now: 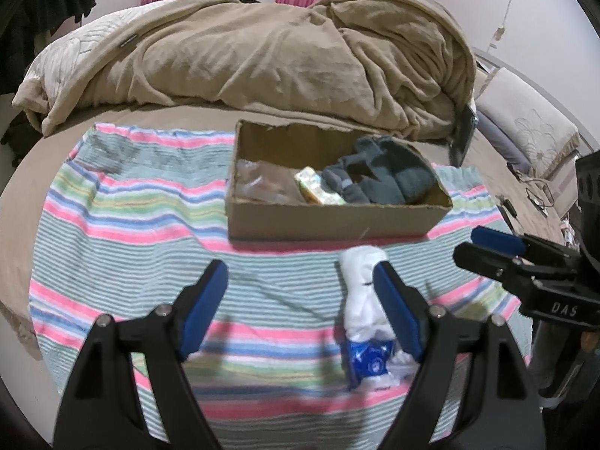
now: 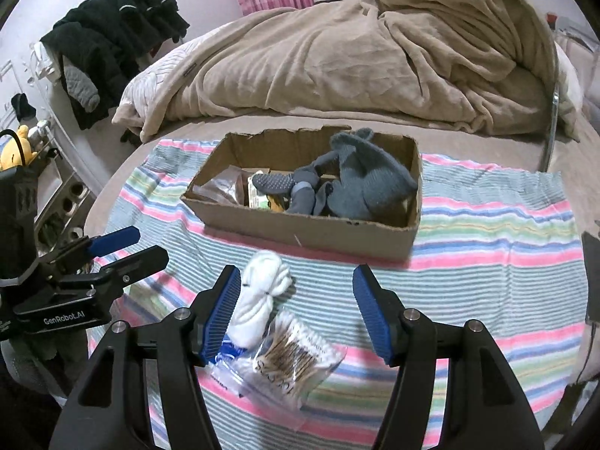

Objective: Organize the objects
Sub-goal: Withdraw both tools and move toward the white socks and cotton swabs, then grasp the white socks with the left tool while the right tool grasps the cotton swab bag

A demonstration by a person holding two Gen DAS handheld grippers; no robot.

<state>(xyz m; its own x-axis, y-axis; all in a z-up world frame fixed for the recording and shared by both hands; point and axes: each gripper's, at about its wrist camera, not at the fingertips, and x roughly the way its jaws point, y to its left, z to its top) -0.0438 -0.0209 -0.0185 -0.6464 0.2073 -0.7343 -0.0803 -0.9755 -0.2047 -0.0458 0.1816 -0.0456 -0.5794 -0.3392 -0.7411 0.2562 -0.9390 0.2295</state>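
Both my grippers are spread wide w/ nothing clamped. Left gripper (image 1: pixel 300 292) hangs over the striped towel (image 1: pixel 123 225), its right pad right beside the white sock bundle (image 1: pixel 362 292), can't tell if it's touching. Right gripper (image 2: pixel 296 311) hangs over the same sock bundle and a clear bag of cotton swabs (image 2: pixel 292 356) near the towel's front edge. Blue-printed packet (image 1: pixel 369 365) is tucked under the socks. Cardboard box (image 2: pixel 318 232) sits toward the towel's back edge, w/ grey socks (image 2: pixel 356 187) and some packets inside. Writing: "GenRobot.AI" on the left gripper, "DAS" on the right.
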